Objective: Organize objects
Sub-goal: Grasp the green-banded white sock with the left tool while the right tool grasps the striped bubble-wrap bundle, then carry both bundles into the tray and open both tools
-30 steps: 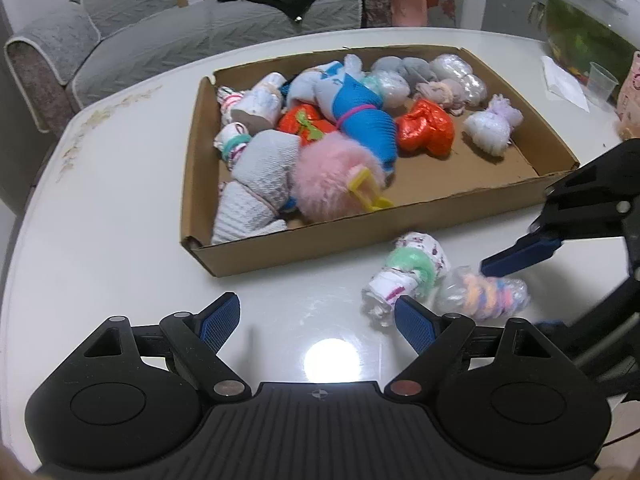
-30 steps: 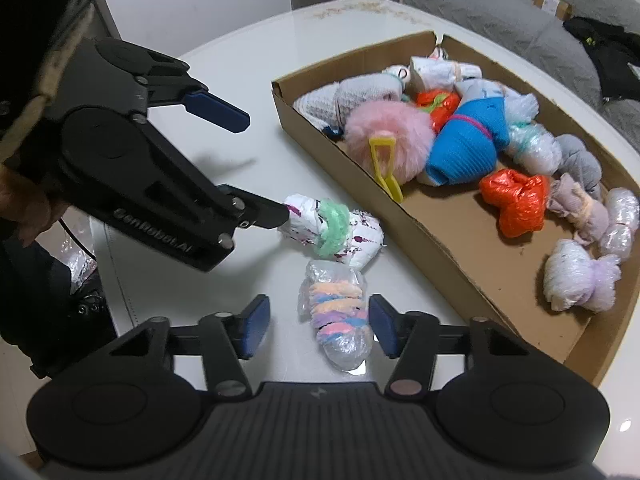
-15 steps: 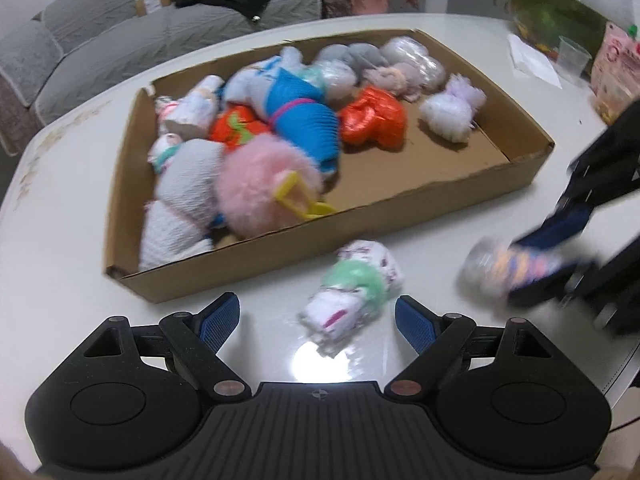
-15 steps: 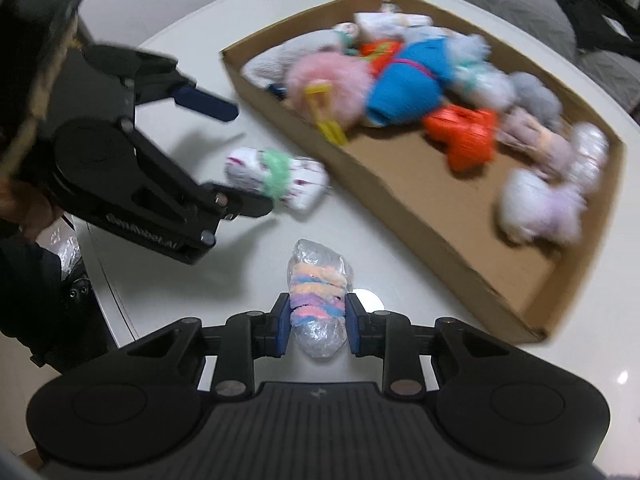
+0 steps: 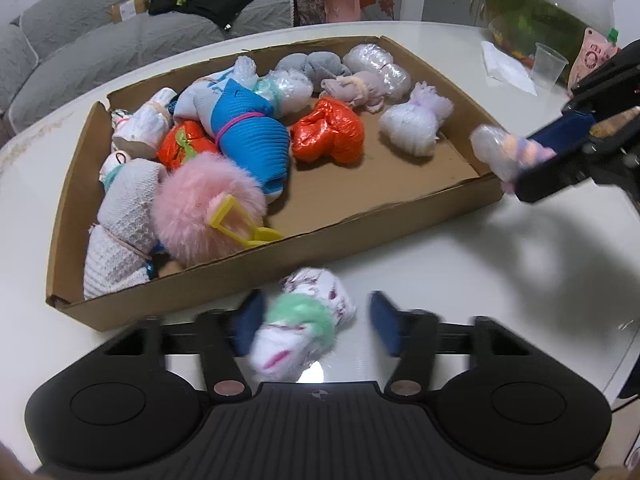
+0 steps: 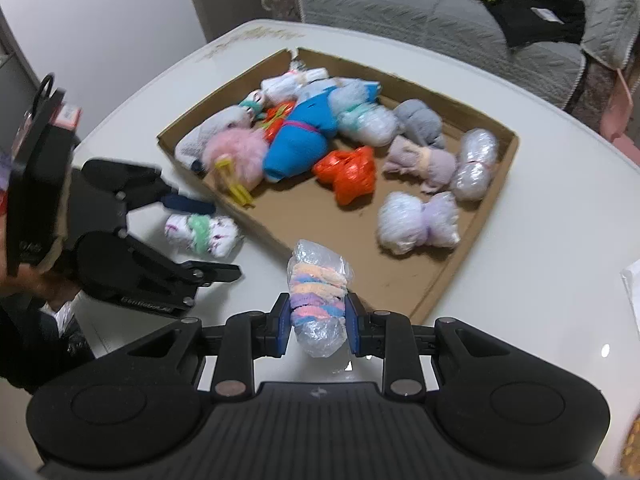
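A white patterned bundle with a green band [image 5: 304, 332] lies on the white table just in front of the cardboard box [image 5: 200, 284]. My left gripper [image 5: 316, 320] straddles it with its jaws closing. The left pad is at the bundle's side and a gap shows at the right pad. The right wrist view also shows that left gripper [image 6: 224, 239] around the bundle [image 6: 204, 232]. My right gripper [image 6: 318, 316] is shut on a plastic-wrapped pastel bundle [image 6: 318, 300], held above the table at the box's near rim [image 6: 452, 292]. In the left wrist view the right gripper [image 5: 520, 164] holds it by the box's right corner.
The box holds several bundles, among them a pink fluffy one [image 5: 204, 208], a blue one [image 5: 252, 144], an orange one [image 5: 328, 136] and a white-lilac one [image 5: 412, 124]. A plastic cup [image 5: 550, 64], paper [image 5: 508, 68] and a clear tank [image 5: 548, 12] stand at the far right. A grey sofa [image 6: 440, 12] lies beyond.
My right gripper shut on the pastel bundle and carried it up toward the box. My left gripper moved over the white bundle and its jaws have narrowed around it.
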`<control>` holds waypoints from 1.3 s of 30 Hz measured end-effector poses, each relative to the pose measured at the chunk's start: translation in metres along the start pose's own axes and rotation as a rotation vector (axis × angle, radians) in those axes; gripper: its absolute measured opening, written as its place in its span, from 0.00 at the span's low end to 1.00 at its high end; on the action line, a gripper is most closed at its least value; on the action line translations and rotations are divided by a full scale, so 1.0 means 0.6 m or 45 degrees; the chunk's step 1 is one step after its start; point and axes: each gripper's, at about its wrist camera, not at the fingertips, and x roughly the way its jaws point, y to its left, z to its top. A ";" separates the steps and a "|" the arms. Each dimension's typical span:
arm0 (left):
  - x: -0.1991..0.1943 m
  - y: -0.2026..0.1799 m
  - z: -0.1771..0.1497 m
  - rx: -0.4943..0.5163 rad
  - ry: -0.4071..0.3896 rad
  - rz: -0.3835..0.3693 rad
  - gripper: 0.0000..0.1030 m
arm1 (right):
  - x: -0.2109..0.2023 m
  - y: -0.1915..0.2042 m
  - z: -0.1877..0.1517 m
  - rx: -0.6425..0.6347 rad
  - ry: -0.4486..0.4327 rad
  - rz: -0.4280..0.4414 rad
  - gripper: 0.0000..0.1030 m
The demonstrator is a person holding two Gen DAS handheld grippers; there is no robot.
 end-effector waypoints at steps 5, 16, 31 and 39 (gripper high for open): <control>-0.007 -0.003 -0.001 -0.008 0.027 0.006 0.43 | -0.012 -0.010 0.002 0.023 -0.042 0.003 0.24; -0.094 -0.002 0.119 -0.128 -0.175 0.092 0.38 | -0.072 -0.031 0.054 0.050 -0.291 -0.040 0.24; 0.016 0.004 0.131 -0.112 -0.036 0.033 0.36 | 0.039 -0.036 0.081 -0.007 -0.086 -0.017 0.24; 0.048 0.009 0.124 -0.090 0.024 0.010 0.36 | 0.077 -0.023 0.072 -0.043 0.016 -0.001 0.24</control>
